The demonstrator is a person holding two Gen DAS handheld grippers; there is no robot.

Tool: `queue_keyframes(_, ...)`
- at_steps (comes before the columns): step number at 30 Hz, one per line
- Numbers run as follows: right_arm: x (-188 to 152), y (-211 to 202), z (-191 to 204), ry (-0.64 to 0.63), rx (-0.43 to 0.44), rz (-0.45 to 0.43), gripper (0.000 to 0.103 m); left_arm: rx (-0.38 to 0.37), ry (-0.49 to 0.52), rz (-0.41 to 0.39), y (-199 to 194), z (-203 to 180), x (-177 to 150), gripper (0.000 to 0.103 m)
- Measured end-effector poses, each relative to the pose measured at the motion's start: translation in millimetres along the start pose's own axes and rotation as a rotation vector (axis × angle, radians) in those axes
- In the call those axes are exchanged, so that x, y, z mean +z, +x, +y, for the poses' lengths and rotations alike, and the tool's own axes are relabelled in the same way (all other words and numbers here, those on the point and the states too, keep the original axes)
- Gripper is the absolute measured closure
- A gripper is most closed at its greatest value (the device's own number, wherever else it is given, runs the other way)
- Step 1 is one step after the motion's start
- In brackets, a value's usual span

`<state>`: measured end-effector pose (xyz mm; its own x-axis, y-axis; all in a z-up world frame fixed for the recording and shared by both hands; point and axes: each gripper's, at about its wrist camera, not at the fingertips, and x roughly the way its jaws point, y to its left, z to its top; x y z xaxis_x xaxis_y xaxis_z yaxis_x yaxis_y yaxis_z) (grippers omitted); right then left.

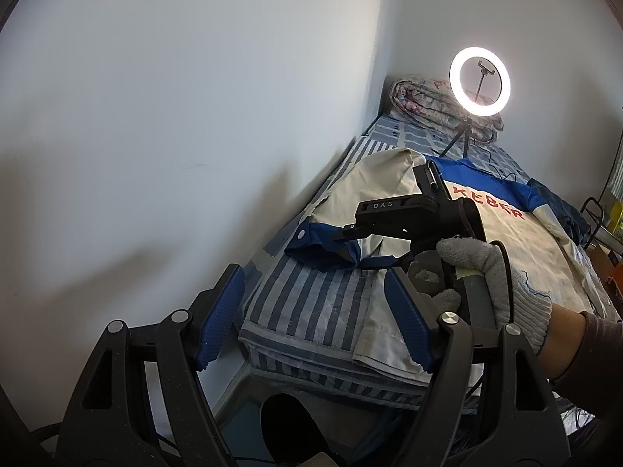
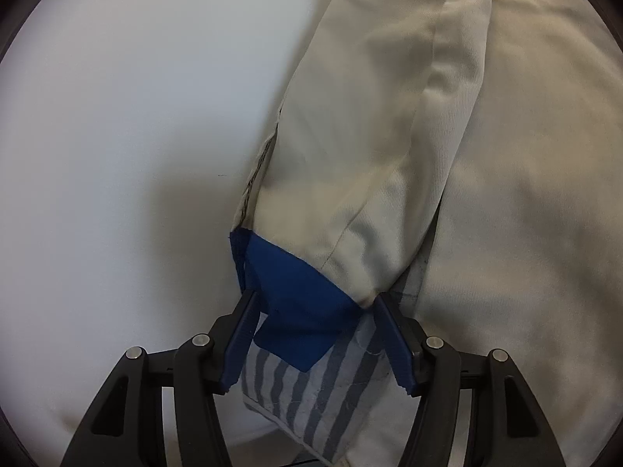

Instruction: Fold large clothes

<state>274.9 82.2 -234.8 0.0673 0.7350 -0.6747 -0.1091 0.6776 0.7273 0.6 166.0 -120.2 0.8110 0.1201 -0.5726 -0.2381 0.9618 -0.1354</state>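
Note:
A cream jacket [image 1: 506, 249] with blue trim and red letters lies spread on a blue-striped bed [image 1: 311, 311]. Its left sleeve [image 2: 389, 155] runs along the wall and ends in a blue cuff [image 1: 319, 249] near the bed's front. A gloved hand [image 1: 490, 272] holds my right gripper [image 1: 356, 249] down at that cuff. In the right wrist view the cuff [image 2: 296, 292] sits between the tips of my right gripper [image 2: 314, 299]; the fingers straddle it without a clear pinch. My left gripper [image 1: 313, 272] hangs open above the bed's front corner, holding nothing.
A white wall [image 1: 194, 116] runs close along the bed's left side. At the far end stand a lit ring light [image 1: 479, 81] on a small tripod and a rolled floral quilt [image 1: 420, 97]. A dark blue cloth [image 1: 560, 210] lies beside the jacket's right edge.

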Motion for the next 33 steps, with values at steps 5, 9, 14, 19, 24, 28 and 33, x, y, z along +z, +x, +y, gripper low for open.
queue_keyframes(5, 9.8, -6.4, -4.5, 0.046, -0.004, 0.001, 0.039, -0.001, 0.008, -0.003, 0.2, -2.7, 0.3, 0.026)
queue_keyframes(9, 10.6, -10.1, 7.2, 0.002, -0.025, 0.020, 0.077, 0.003, 0.023, -0.007, -1.0, -5.4, 0.0, 0.027)
queue_keyframes(14, -4.6, -63.5, 22.5, -0.047, 0.123, -0.038, 0.093, 0.023, 0.044, -0.023, -1.5, -8.3, -3.6, 0.027)
queue_keyframes(19, -21.1, -75.9, -1.8, -0.058, 0.032, -0.033, 0.093, -0.047, -0.004, 0.037, 12.8, -8.0, 3.8, 0.027)
queue_keyframes(24, -23.4, -77.2, -16.3, -0.054, -0.058, 0.002, 0.092, -0.110, -0.077, 0.143, 38.5, -8.4, 12.7, 0.044)
queue_keyframes(28, -28.6, -103.5, -13.7, -0.087, -0.060, -0.018, 0.079, -0.156, -0.169, 0.237, 68.2, -9.0, 17.6, 0.045)
queue_keyframes(33, -18.8, -147.8, -22.4, -0.171, -0.052, -0.133, 0.078, -0.162, -0.281, 0.298, 106.4, -14.2, 14.1, 0.045)
